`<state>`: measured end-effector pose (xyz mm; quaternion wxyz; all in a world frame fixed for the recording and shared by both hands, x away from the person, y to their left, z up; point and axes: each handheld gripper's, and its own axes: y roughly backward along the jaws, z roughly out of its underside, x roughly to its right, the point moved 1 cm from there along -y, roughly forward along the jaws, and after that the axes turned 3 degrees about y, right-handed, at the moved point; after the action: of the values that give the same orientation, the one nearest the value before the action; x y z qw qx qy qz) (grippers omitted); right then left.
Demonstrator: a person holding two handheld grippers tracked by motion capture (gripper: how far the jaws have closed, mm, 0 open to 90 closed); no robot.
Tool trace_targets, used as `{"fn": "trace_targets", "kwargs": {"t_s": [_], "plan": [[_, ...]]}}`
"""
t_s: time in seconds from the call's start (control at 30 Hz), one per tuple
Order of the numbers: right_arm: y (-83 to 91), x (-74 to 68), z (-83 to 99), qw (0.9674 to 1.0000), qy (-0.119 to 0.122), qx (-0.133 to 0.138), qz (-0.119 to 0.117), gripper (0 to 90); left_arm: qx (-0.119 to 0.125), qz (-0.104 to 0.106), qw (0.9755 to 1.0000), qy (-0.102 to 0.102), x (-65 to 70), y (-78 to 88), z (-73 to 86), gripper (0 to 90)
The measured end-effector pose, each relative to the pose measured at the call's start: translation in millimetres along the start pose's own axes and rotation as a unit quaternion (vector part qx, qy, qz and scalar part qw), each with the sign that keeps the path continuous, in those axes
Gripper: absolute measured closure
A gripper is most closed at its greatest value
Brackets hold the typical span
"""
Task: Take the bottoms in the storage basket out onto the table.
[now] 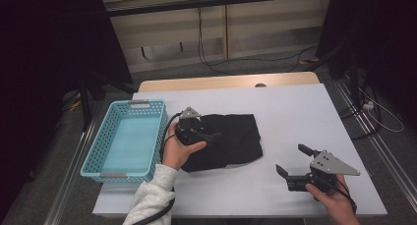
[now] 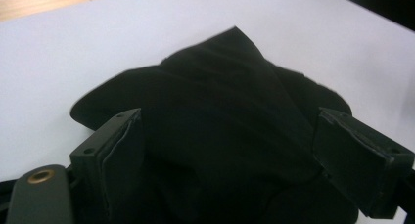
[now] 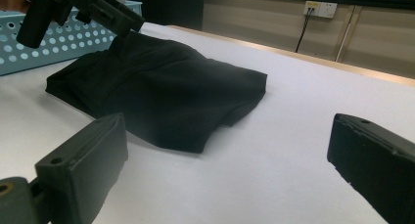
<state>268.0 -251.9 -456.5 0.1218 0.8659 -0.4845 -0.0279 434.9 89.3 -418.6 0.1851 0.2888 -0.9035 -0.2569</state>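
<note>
— Standing by the table [image 1: 295, 112], did you see where the left gripper [image 1: 209, 136] was?
— Low over the black cloth [image 1: 231, 139], at the cloth's end nearest the basket [image 1: 98, 156]. Its jaws stood spread, one on each side of a raised fold, pads not pressing. The cloth lay folded near the table's middle, closer to the left edge.
— And the right gripper [image 1: 290, 163]?
— Near the front right corner, released, nothing between its jaws, well apart from the cloth.
— How should the grab go, in your view?
— I'd say sink the jaws so both layers of the fold sit deep between the pads before closing; a shallow pinch would likely catch one layer and let the rest unfold.
— Did the views differ?
— The left gripper view showed the fold [image 2: 230, 111] bulging between the pads [image 2: 122, 160]. The right gripper view showed the cloth's thickness [image 3: 161, 97] from the side, and the basket wall [image 3: 63, 43] behind.
</note>
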Motion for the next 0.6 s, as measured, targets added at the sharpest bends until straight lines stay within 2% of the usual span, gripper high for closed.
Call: {"fn": "trace_targets", "kwargs": {"t_s": [0.13,0.3,0.43,0.6], "plan": [[-0.3,0.2,-0.2,1.0000,0.001,-0.001,0.001,0.6,-0.003,-0.007,1.0000,-0.004,1.7,1.7,7.2,12.7],[-3.8,1.2,-0.2,1.0000,0.000,-0.006,0.004,0.6,-0.003,-0.006,1.0000,0.003,0.2,3.4,15.8,11.6],[-7.9,1.1,-1.6,0.9999,0.002,-0.009,0.007,0.6,-0.012,-0.012,0.9999,-0.002,1.4,4.5,17.1,11.0],[-12.5,1.6,-3.0,0.9999,0.002,-0.011,0.010,0.6,-0.011,-0.008,0.9999,-0.004,6.1,5.2,17.9,10.7]]}}
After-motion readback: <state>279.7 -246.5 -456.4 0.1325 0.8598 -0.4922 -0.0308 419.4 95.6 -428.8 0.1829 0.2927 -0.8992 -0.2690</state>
